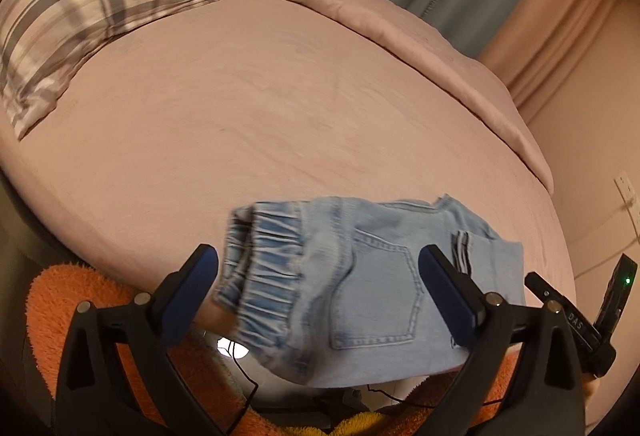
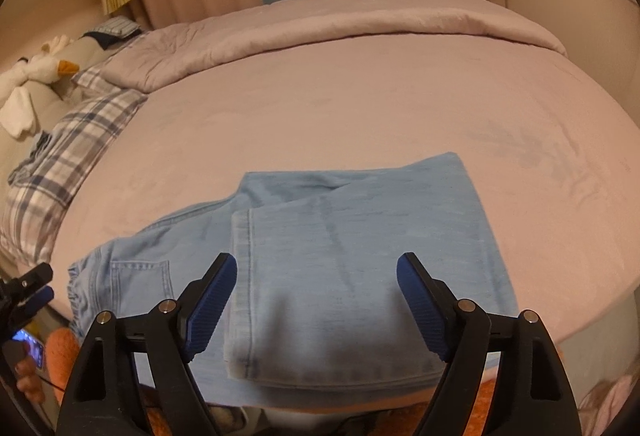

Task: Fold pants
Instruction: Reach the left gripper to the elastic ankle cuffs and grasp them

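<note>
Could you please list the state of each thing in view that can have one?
Jeans: partly folded, leg end doubled back, lying at the bed's near edge.
Left gripper: open, fingers clear of the denim.
Right gripper: open, holding nothing.
Blanket: pushed back along the far side.

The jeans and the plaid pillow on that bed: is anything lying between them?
No. In the right wrist view, only bare pink sheet stretches from the jeans to the plaid pillow. The left wrist view shows the same bare stretch.
</note>
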The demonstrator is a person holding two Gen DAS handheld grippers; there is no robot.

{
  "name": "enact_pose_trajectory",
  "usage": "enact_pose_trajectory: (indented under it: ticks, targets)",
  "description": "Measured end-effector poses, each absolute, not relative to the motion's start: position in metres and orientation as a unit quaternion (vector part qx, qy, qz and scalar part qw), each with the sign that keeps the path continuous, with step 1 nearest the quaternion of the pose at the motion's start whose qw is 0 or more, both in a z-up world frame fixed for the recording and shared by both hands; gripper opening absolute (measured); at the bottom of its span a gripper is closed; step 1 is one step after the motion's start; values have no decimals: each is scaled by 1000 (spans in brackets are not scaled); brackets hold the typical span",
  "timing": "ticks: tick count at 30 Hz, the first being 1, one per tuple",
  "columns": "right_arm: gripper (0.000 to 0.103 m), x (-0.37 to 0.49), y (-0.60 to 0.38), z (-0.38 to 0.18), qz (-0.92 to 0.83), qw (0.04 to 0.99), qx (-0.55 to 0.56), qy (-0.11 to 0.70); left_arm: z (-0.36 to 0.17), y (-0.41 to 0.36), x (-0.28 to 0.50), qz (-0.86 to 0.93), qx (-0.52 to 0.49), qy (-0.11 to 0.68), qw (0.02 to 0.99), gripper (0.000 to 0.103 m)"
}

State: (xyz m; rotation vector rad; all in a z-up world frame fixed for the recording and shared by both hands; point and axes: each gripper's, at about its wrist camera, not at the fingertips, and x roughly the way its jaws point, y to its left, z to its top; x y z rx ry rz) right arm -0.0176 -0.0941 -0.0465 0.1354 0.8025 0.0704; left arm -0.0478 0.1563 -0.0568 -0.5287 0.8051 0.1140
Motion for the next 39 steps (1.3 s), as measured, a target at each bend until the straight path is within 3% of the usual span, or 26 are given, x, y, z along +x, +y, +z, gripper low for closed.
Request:
enact_pose_trajectory:
  ticks: [2, 39]
  targets:
    - [93, -17, -91, -46, 37, 918, 68, 389, -58, 162, -49, 63, -256, 388, 883, 101]
    - [93, -14, -89, -62, 26, 908, 67, 413, -121, 200, -40, 55, -353, 437, 826, 101]
